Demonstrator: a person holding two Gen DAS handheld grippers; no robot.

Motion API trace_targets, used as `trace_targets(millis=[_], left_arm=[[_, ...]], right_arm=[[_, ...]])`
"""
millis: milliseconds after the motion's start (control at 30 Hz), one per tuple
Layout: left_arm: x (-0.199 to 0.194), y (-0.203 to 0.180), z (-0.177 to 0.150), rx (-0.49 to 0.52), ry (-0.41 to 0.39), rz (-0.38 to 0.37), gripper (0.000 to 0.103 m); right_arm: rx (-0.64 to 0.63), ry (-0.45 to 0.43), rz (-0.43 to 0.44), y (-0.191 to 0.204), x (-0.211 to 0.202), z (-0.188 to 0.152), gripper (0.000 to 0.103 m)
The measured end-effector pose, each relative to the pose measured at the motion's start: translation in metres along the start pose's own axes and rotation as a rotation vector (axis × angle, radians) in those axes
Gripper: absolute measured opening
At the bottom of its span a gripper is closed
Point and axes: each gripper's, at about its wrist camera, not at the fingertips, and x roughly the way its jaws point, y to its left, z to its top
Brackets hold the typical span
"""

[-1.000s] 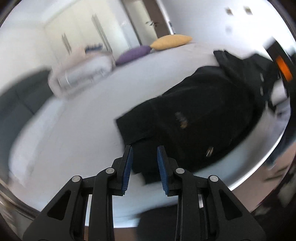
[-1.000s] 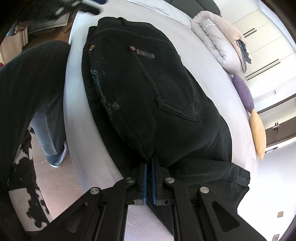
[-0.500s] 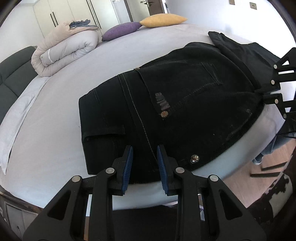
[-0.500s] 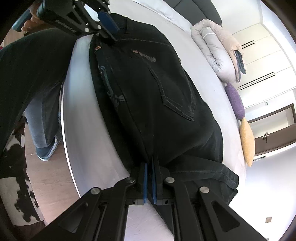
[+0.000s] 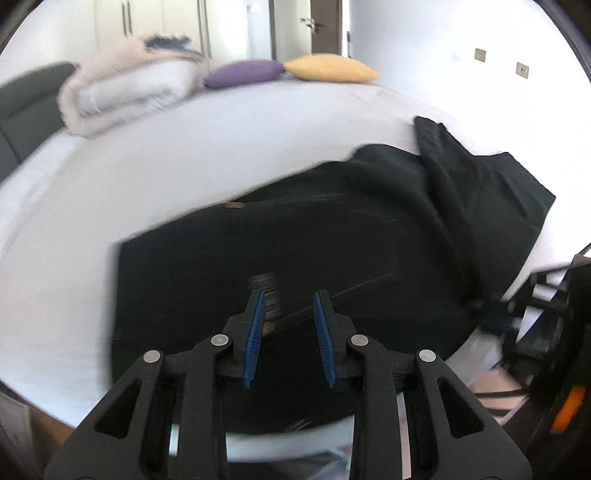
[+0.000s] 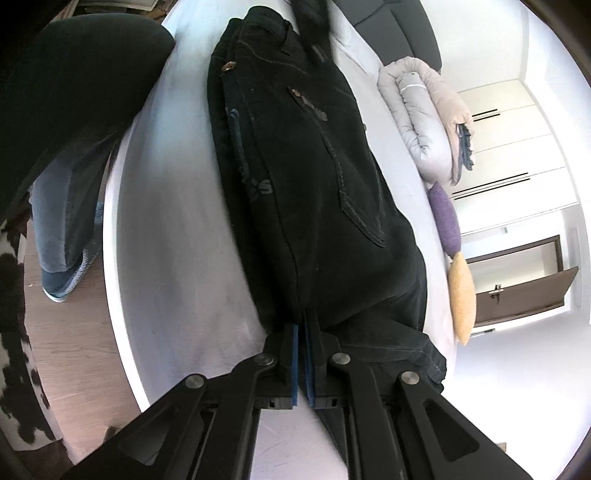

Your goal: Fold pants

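Black jeans point(image 6: 314, 177) lie folded lengthwise on the white bed point(image 6: 177, 236), waistband and button at the far end. My right gripper point(image 6: 302, 326) is shut on the fabric at their near end, where the legs point(image 6: 402, 354) bend off to the right. In the blurred left wrist view the jeans point(image 5: 295, 251) spread across the bed point(image 5: 184, 155). My left gripper point(image 5: 289, 295) hovers over them, jaws apart, with nothing between its blue pads point(image 5: 258, 325). A dark blurred shape point(image 6: 314, 33), hard to make out, crosses the waistband end.
A rolled duvet point(image 6: 424, 122), a purple pillow point(image 6: 445, 218) and a yellow pillow point(image 6: 461, 295) lie along the bed's far side. A person's leg and shoe point(image 6: 59, 229) stand on the wooden floor point(image 6: 74, 343) by the bed edge. Wardrobes point(image 6: 517, 147) and a door stand behind.
My left gripper has swung from the bed's edge to over the middle of the jeans, still open. The right gripper keeps its hold and has tilted and sunk slightly.
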Motion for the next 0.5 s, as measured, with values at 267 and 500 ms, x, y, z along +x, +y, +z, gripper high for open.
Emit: trace_targets(millis=[267, 500], left_arm=[[0.040, -0.038, -0.013, 0.054, 0.051, 0.072, 0.026], [0.042, -0.040, -0.015, 0.058, 0.044, 0.069, 0.026]], right_arm=[[0.029, -0.027, -0.027, 0.003, -0.004, -0.005, 0.007], [0.063, -0.050, -0.067, 0.002, -0.005, -0.008, 0.012]])
